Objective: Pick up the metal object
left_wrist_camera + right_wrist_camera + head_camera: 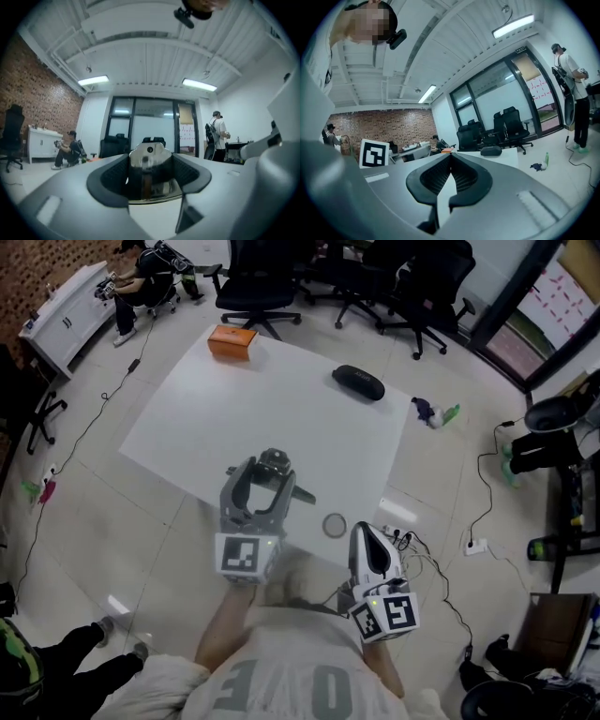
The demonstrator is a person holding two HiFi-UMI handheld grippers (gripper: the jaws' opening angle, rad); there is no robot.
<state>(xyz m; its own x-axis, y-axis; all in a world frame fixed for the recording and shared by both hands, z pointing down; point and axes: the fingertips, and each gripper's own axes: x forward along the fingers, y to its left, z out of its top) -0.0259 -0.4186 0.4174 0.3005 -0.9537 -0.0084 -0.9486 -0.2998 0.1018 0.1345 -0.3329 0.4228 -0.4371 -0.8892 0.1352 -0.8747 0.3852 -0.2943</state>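
Note:
A shiny metal object (275,460) with a small hole near its top sits between the jaws of my left gripper (271,472), lifted over the near part of the white table (234,409). In the left gripper view the metal object (149,161) fills the gap between the dark pads, so the left gripper (149,176) is shut on it. My right gripper (362,532) hangs at the table's near right edge. In the right gripper view its jaws meet at the tips, so the right gripper (450,159) is shut with nothing in it.
A small round grey disc (335,525) lies on the table between the two grippers. An orange box (232,340) and a black case (358,382) sit at the far side. Office chairs (255,282) stand beyond; cables and a power strip (476,546) lie on the floor at right.

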